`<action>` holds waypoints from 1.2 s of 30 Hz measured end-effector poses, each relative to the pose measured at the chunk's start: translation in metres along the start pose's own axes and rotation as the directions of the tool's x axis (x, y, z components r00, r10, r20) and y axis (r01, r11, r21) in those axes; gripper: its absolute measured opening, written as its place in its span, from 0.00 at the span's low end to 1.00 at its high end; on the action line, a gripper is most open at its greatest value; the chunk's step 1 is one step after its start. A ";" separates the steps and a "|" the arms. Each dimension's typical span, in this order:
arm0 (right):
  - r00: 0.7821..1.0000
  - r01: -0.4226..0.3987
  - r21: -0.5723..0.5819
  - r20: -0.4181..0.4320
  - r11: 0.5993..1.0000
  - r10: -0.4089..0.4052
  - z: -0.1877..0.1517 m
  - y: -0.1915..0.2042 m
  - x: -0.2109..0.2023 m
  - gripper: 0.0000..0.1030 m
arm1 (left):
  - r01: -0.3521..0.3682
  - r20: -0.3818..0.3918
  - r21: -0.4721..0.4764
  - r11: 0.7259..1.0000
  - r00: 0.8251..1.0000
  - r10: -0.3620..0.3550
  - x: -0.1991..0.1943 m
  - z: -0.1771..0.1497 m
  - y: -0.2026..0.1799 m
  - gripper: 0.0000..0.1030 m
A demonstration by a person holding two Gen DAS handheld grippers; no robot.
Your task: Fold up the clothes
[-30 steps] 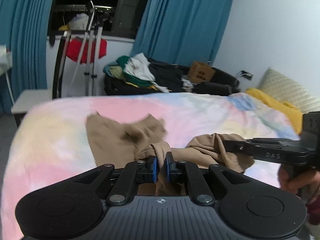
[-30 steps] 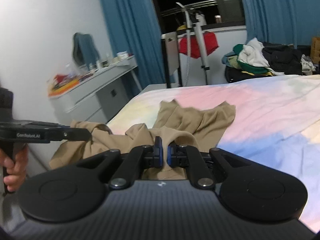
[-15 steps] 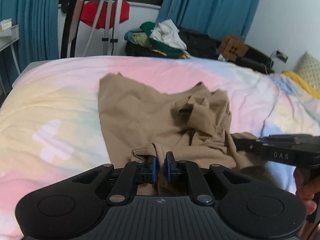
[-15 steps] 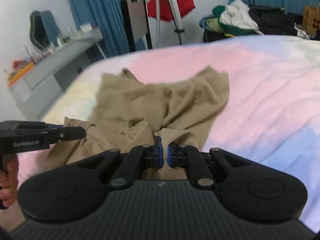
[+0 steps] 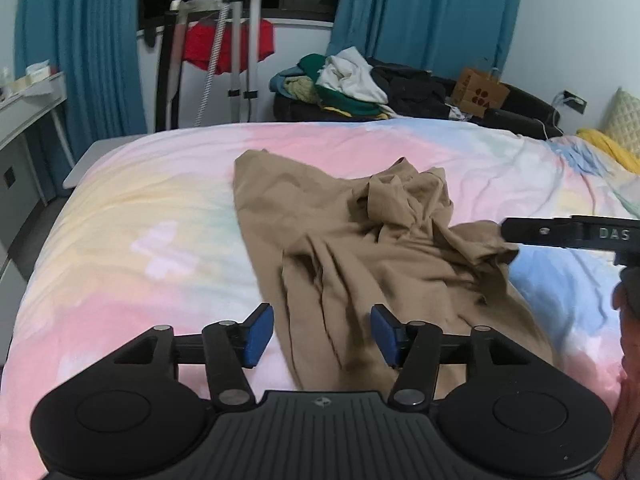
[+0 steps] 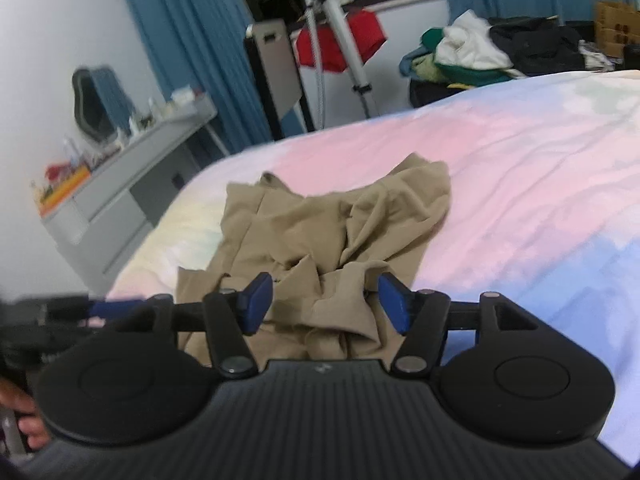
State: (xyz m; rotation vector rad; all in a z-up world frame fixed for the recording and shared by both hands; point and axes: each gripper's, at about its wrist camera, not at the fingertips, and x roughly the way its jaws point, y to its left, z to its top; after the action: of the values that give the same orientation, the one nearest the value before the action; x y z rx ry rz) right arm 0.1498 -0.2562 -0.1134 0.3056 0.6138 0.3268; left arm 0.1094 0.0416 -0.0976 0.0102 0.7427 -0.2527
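A tan garment (image 5: 360, 248) lies crumpled on the pastel bedspread (image 5: 140, 220), bunched in folds near its middle. My left gripper (image 5: 322, 334) is open just above the garment's near edge, with cloth lying loose under the gap between its blue pads (image 5: 260, 332). My right gripper (image 6: 325, 304) is also open, and a rumpled fold of the garment (image 6: 320, 232) sits between its fingers without being pinched. In the left wrist view the right gripper (image 5: 560, 232) reaches in from the right, its tip at a raised fold.
A pile of clothes (image 5: 352, 80) lies beyond the far edge of the bed, beside a cardboard box (image 5: 480, 94). A metal stand with a red cloth (image 5: 228, 46) is by the window. A grey dresser (image 6: 120, 184) stands left of the bed. A hand (image 5: 632, 320) holds the right gripper.
Both grippers were shut on the garment's edge and lifted it; now both have opened and let the cloth drop onto the bed. The garment lies more spread out.
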 end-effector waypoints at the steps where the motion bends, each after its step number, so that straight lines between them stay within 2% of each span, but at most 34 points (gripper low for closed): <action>1: 1.000 0.010 0.008 0.006 1.000 -0.010 -0.002 0.000 -0.007 0.60 | -0.003 -0.007 -0.019 1.000 1.000 0.003 -0.005 -0.004 0.000 0.59; 4: 0.999 0.042 0.030 0.008 0.999 -0.043 -0.011 0.000 -0.026 0.60 | 0.015 -0.032 -0.095 0.995 0.999 -0.018 -0.017 -0.014 0.003 0.60; 9: 0.998 0.043 0.049 -0.042 0.998 -0.041 -0.030 -0.001 -0.034 0.60 | 0.046 -0.038 -0.108 0.993 0.998 -0.051 -0.017 -0.029 -0.006 0.58; 12: 0.993 0.079 0.008 -0.093 0.997 -0.078 -0.039 0.000 -0.016 0.58 | 0.000 -0.047 -0.104 0.995 0.999 -0.005 -0.004 -0.033 -0.010 0.54; 15: 0.983 0.130 0.012 -0.131 0.991 -0.127 -0.044 -0.006 0.005 0.56 | -0.027 -0.056 -0.118 0.993 0.998 0.020 0.008 -0.037 -0.010 0.48; 18: 0.986 0.100 0.025 -0.138 0.995 -0.096 -0.046 -0.007 0.011 0.56 | -0.001 -0.061 -0.170 0.985 0.998 -0.009 0.014 -0.039 -0.003 0.36; 19: 0.987 0.088 0.029 -0.140 0.996 -0.083 -0.046 -0.007 0.012 0.47 | 0.008 -0.061 -0.182 0.983 0.998 -0.019 0.015 -0.040 -0.001 0.31; 20: 0.988 0.076 0.034 -0.141 0.997 -0.070 -0.047 -0.007 0.014 0.32 | 0.011 -0.063 -0.179 0.984 0.998 -0.022 0.015 -0.040 -0.001 0.21; 22: 0.988 0.068 0.019 -0.139 0.997 -0.065 -0.048 -0.005 0.015 0.12 | 0.011 -0.055 -0.176 0.984 0.998 -0.021 0.011 -0.038 0.000 0.09; 23: 0.988 0.075 -0.009 -0.133 0.997 -0.075 -0.048 -0.002 0.014 0.08 | 0.011 -0.051 -0.174 0.985 0.999 -0.020 0.009 -0.037 0.000 0.07; 29: 0.989 0.133 -0.072 -0.062 0.989 -0.137 -0.045 0.005 -0.004 0.05 | -0.006 -0.034 -0.215 0.977 0.999 -0.002 -0.008 -0.031 0.006 0.06; 32: 0.978 0.184 -0.070 -0.082 0.980 -0.190 -0.047 -0.002 0.005 0.04 | -0.029 -0.062 -0.211 0.977 0.998 0.017 -0.002 -0.032 0.004 0.05; 36: 0.983 0.160 -0.005 -0.089 0.987 -0.160 -0.044 -0.011 0.006 0.05 | -0.031 -0.082 -0.249 0.968 0.997 0.011 -0.005 -0.034 0.005 0.09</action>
State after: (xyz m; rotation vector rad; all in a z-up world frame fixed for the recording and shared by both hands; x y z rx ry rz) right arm 0.1298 -0.2557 -0.1549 0.2427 0.7223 0.1861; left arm 0.0850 0.0509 -0.1198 -0.2130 0.8499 -0.1375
